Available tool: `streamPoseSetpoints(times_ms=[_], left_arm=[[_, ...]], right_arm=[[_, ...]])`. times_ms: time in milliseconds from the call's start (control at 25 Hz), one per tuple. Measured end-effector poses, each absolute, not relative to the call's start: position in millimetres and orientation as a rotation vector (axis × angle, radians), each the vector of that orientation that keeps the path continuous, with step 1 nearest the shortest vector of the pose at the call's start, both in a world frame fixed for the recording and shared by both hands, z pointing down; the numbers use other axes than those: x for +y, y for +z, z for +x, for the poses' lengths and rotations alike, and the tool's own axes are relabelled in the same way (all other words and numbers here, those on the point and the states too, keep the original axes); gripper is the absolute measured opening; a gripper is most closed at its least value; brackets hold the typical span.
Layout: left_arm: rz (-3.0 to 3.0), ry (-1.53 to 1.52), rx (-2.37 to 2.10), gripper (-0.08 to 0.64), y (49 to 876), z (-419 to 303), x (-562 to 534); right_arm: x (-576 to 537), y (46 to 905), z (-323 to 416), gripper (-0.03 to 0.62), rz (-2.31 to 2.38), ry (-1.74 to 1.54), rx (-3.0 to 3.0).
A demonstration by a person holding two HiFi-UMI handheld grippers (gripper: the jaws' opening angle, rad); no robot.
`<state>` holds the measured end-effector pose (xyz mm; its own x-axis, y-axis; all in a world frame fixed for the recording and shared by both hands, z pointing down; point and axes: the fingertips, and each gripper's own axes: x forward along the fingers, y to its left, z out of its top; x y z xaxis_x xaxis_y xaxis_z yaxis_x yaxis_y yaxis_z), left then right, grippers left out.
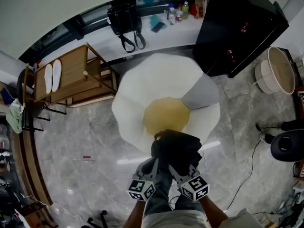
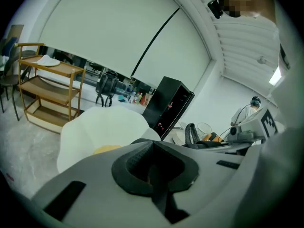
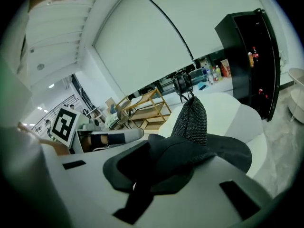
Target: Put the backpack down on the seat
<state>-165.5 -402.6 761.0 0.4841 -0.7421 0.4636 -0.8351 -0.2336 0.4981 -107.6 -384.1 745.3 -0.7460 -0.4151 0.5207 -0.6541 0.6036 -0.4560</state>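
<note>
the limp black fabric backpack (image 1: 176,148) hangs over the front of the round yellow seat (image 1: 164,113) in a white petal-shaped chair (image 1: 137,91), right gripper (image 3: 159,167) clamped on its cloth below a mesh strap (image 3: 190,120), left gripper (image 2: 152,172) closed on what looks like its thin dark webbing.

2 grippers (image 1: 153,164) (image 1: 175,169), 1 backpack (image 1: 176,146), 1 seat (image 1: 137,99), 1 shelf (image 1: 71,72).

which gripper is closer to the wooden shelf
Left. The left gripper is on the shelf's side of the backpack, with the wooden shelf up and to its left in the head view; the right gripper sits further right, toward the black cabinet.
</note>
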Motion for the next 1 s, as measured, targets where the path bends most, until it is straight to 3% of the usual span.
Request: streamPoseSetpoints(times_ms=[400, 1000], left_arm=[[1.997, 0.168, -1.317, 0.031, 790.3, -167.0, -431.3], [2.068, 0.158, -1.422, 0.031, 803.4, -191.6, -583.3]], right_arm=[[-428.6, 789.6, -115.8, 0.048, 0.823, 0.894, -2.459], [-632.0, 824.0, -133.0, 0.048, 0.910, 0.789, -2.512]])
